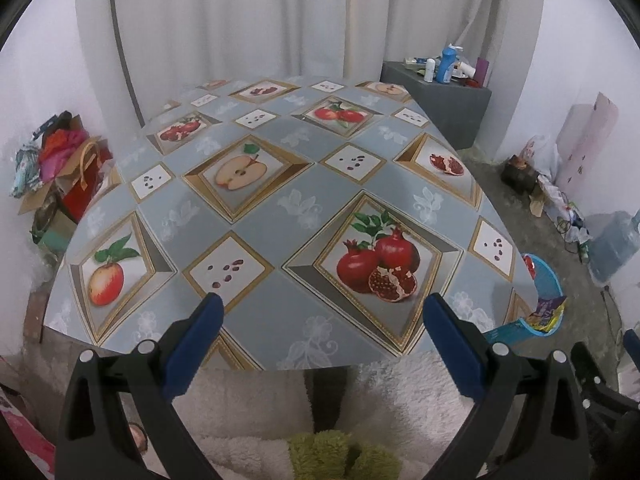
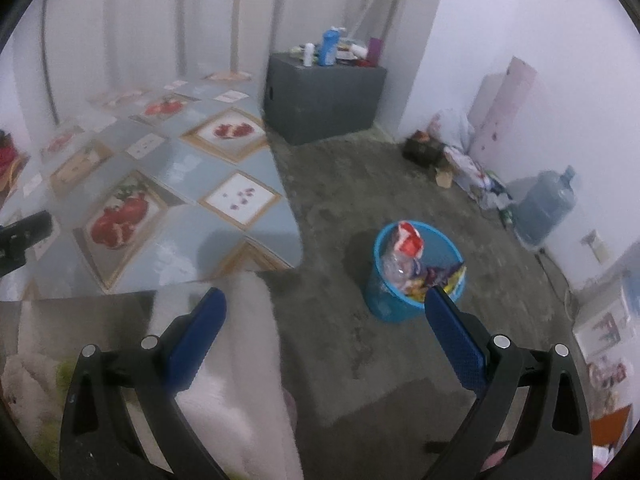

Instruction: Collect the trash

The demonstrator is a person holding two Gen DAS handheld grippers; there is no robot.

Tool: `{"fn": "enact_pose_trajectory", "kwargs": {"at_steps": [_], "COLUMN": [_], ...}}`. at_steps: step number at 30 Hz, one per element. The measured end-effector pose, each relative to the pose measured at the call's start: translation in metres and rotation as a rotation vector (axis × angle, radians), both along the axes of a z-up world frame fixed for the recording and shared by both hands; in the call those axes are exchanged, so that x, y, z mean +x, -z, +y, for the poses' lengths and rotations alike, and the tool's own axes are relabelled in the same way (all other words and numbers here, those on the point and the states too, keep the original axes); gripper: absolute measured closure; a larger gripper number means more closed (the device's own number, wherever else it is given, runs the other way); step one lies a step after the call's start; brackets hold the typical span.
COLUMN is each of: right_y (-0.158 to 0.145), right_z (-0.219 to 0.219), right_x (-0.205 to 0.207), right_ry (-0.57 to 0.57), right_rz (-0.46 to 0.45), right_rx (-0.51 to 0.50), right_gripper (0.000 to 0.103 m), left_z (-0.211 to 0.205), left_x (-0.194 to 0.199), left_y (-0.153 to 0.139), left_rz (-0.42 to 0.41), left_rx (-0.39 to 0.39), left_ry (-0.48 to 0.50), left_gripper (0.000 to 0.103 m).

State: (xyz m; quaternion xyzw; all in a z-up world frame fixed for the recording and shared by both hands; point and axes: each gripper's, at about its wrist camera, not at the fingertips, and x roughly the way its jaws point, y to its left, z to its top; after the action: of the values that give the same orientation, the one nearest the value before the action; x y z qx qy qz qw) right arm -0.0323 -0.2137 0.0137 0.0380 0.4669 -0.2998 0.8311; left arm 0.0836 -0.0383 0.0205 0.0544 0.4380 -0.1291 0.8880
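A blue plastic bin stands on the floor right of the table, filled with wrappers and a crumpled clear bag. Its rim also shows in the left wrist view with colourful wrappers at its edge. My right gripper is open and empty, held above the floor just left of and nearer than the bin. My left gripper is open and empty over the near edge of the table, which carries a fruit-patterned cloth with no loose trash on it.
A grey cabinet with bottles stands at the back. A large water jug and scattered bags line the right wall. Bags and boxes pile up left of the table. White fluffy fabric lies below the grippers.
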Motion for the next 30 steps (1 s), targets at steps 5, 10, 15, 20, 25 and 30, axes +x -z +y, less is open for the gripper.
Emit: {"fn": "enact_pose_trajectory", "kwargs": {"at_steps": [5, 10, 15, 20, 25, 30], "right_y": [0.003, 0.002, 0.001, 0.0, -0.001, -0.001], "right_z": [-0.008, -0.009, -0.008, -0.009, -0.011, -0.011], "right_x": [-0.004, -0.007, -0.009, -0.011, -0.012, -0.012], "right_ry": [0.032, 0.032, 0.032, 0.038, 0.036, 0.038], "right_rz": [0.01, 0.007, 0.008, 0.007, 0.01, 0.01], "right_rx": [0.01, 0.005, 0.005, 0.003, 0.004, 0.005], "right_gripper": [0.008, 0.008, 0.008, 0.008, 0.008, 0.008], "left_z": [-0.006, -0.011, -0.016, -0.018, -0.018, -0.018], "left_x": [0.0, -0.002, -0.004, -0.005, -0.005, -0.005], "left_y": [0.0, -0.001, 0.0, 0.0, 0.0, 0.0], "left_rz": [-0.003, -0.005, 0.006, 0.004, 0.008, 0.005], "left_rx": [0.022, 0.031, 0.042, 0.045, 0.047, 0.047], "left_ry": [0.019, 0.033, 0.047, 0.05, 0.05, 0.049], "left_gripper": [0.005, 0.005, 0.005, 0.005, 0.005, 0.005]}}
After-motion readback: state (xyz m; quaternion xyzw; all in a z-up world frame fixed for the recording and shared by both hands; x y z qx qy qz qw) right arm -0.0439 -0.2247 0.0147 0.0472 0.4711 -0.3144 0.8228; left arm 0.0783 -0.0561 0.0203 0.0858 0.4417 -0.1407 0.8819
